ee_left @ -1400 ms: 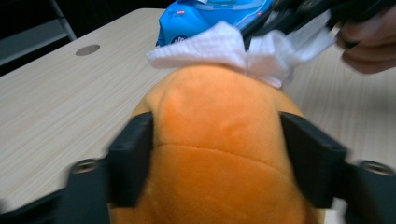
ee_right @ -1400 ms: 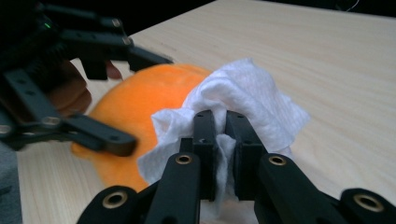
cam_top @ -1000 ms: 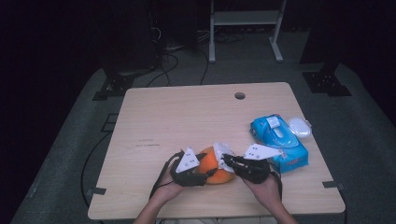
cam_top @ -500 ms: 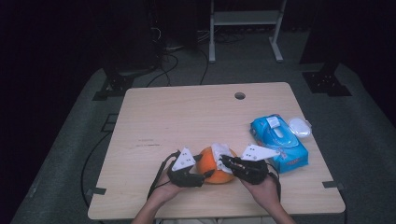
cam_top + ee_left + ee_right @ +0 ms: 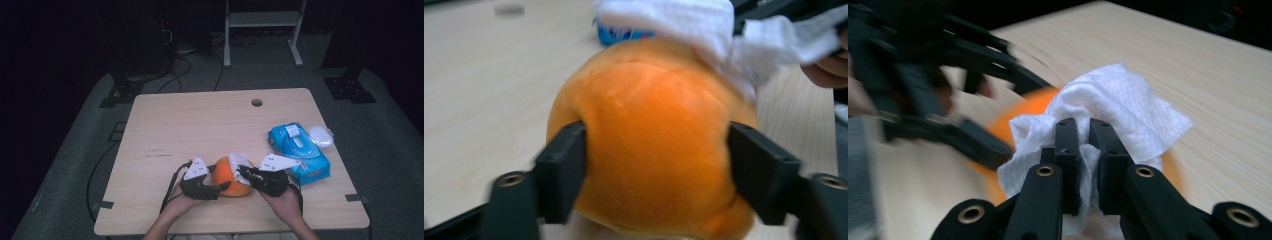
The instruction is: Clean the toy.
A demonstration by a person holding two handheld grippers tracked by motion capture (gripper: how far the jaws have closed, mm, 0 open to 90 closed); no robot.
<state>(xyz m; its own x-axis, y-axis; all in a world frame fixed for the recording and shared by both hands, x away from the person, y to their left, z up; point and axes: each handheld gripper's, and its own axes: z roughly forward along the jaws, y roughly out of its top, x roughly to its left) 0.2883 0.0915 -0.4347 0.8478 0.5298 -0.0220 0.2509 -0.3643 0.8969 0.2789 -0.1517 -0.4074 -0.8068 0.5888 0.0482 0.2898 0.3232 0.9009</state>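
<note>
Left gripper view first: our left gripper point(image 5: 656, 165) has its jaws around the orange plush ball point(image 5: 649, 145), just easing wider yet both pads touching it. Our right gripper point(image 5: 1084, 135) pinches the white wipe point(image 5: 1118, 107) tight, draped over the ball near the surface's point(image 5: 200, 125) front edge.

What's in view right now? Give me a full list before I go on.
Orange plush ball: one, orange, near the table's front edge, between the left jaws.
Wipe: one, white, draped on the ball's top.
Wipes pack: one, blue, right side of the table.
Lid: one, white, beside the pack.
Table: one, light wood, with a round hole at the rear.
Left gripper: black, jaws just opening, pads against the ball.
Right gripper: black, pinching the wipe.
</note>
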